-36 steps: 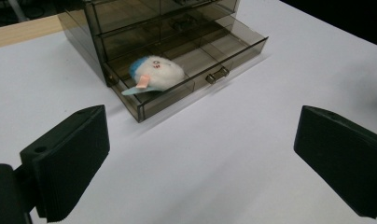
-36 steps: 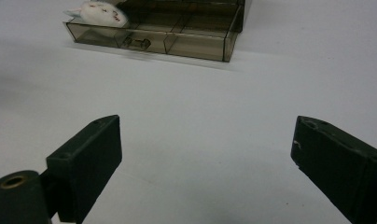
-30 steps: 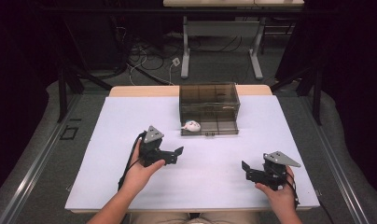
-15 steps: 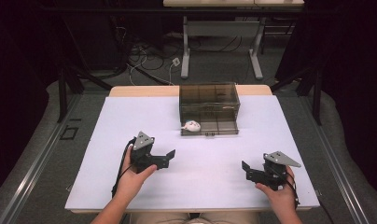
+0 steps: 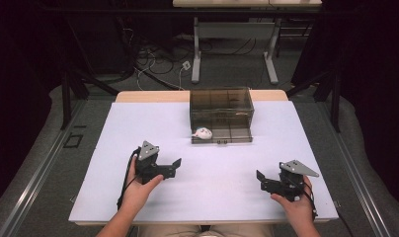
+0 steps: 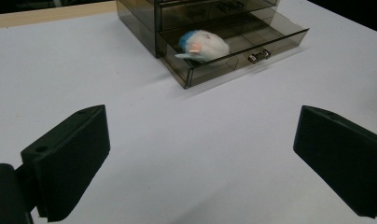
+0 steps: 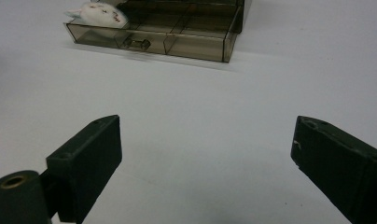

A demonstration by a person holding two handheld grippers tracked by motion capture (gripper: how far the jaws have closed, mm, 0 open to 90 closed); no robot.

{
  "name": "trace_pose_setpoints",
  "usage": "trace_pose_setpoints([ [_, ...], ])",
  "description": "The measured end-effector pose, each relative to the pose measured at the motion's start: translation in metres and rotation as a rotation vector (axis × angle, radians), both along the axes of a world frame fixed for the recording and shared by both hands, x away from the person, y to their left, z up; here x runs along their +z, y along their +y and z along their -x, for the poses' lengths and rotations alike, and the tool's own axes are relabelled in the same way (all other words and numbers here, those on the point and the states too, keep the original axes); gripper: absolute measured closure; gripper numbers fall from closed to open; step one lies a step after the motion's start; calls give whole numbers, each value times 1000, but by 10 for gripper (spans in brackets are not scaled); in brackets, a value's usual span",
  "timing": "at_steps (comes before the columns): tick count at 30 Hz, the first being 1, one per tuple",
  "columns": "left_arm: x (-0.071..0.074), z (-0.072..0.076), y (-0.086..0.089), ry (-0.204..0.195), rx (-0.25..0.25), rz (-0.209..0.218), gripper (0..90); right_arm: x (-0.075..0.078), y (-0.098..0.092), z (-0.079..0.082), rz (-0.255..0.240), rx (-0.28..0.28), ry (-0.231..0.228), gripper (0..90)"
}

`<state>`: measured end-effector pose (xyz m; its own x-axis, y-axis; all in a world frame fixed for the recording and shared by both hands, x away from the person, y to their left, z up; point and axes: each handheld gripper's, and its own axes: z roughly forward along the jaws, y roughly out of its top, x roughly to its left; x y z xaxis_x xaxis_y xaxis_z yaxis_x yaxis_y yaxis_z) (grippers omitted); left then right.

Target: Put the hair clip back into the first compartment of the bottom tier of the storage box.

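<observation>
A smoky see-through drawer box (image 5: 221, 104) stands at the far middle of the white table, its bottom drawer (image 5: 227, 135) pulled out. A small white plush toy (image 5: 203, 133) with a blue patch lies in the drawer's left end. From the left gripper view the toy (image 6: 203, 44) sits inside the drawer (image 6: 252, 42); the right gripper view has the toy (image 7: 99, 14) at the top left in the drawer (image 7: 186, 46). My left gripper (image 5: 172, 167) (image 6: 200, 163) is open and holds nothing, well short of the box. My right gripper (image 5: 262, 180) (image 7: 205, 168) is open too, near the front right.
The white table top (image 5: 138, 123) ends in a wooden strip at its far edge (image 5: 148, 96). Beyond it are a dark floor with cables (image 5: 158, 74) and a white table frame (image 5: 234, 44). Black stands rise at both sides.
My left gripper has drawn back from the drawer toward the front left of the table, still open. The right gripper has stayed put.
</observation>
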<state>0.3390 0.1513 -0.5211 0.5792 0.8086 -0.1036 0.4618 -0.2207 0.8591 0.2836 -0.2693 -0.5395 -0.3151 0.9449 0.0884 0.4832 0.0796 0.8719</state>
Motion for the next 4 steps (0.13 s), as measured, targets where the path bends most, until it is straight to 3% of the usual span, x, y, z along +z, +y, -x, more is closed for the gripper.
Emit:
trace_pose_setpoints([
  [4, -1, 0, 0, 2, -1, -5, 37, 0, -1, -1, 4, 3, 6, 84],
])
